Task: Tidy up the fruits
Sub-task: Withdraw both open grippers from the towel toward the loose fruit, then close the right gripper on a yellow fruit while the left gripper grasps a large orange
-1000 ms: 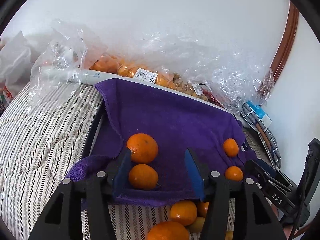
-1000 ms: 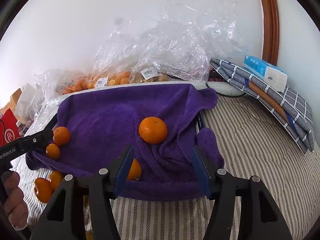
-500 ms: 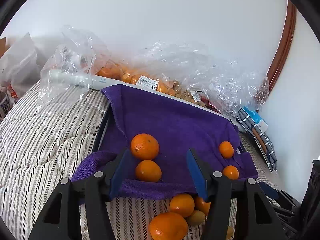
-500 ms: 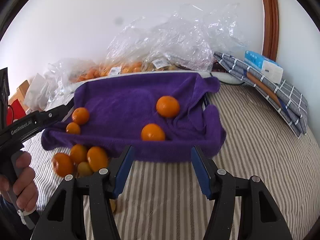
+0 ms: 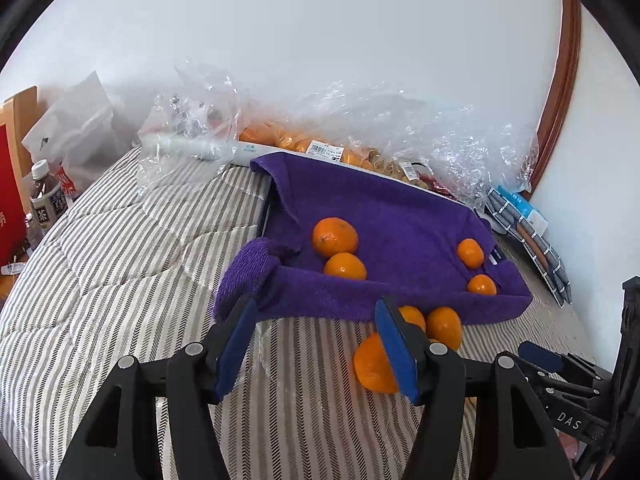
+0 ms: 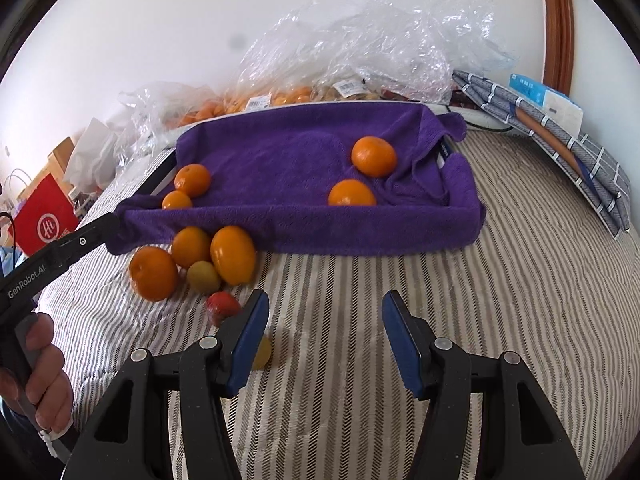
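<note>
Loose fruit cluster (image 6: 196, 264) lies on the striped bedspread (image 6: 500, 280) against the near edge of the purple-towel-lined tray (image 6: 380, 232), toward its left corner. From the right gripper (image 6: 324, 336) it sits ahead and to the left; jaws half-wide, empty. The left gripper (image 5: 316, 344) is nearer: the large mandarin (image 5: 372, 364) lies just right of its right finger, outside the gap. Its jaws have just been opening, nothing between them. Four mandarins already in the tray.
</note>
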The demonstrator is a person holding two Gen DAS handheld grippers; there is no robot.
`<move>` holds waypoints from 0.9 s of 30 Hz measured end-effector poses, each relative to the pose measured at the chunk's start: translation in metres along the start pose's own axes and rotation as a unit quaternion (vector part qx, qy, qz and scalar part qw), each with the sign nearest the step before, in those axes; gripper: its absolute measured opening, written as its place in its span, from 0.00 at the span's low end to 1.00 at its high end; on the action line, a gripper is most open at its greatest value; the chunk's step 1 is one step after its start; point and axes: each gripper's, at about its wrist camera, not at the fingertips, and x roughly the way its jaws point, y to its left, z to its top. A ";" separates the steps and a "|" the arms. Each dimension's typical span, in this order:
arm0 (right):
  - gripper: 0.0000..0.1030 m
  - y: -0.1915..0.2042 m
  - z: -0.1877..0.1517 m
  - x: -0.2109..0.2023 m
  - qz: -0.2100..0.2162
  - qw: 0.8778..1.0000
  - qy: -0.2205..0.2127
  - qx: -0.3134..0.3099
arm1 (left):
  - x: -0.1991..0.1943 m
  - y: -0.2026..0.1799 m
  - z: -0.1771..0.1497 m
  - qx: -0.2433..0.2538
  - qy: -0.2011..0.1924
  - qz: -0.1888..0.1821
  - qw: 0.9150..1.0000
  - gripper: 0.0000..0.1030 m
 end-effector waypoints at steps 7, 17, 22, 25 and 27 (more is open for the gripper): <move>0.39 0.004 -0.004 0.005 -0.008 1.000 0.002 -0.003 | 0.007 0.017 -0.001 -0.036 0.023 0.005 0.999 0.58; 0.33 0.002 -0.008 -0.002 0.019 1.000 0.005 0.011 | 0.013 0.031 -0.001 -0.073 0.037 -0.005 0.997 0.58; 0.33 0.014 -0.009 -0.013 0.054 0.999 -0.001 0.003 | 0.012 0.026 -0.001 -0.060 0.033 0.002 0.998 0.58; 0.33 0.026 -0.012 -0.011 0.057 0.998 0.010 -0.018 | 0.011 0.026 -0.001 -0.056 0.033 -0.001 0.998 0.58; 0.33 0.032 -0.016 -0.005 0.055 0.998 0.019 -0.028 | 0.011 0.026 -0.001 -0.058 0.035 -0.020 0.998 0.58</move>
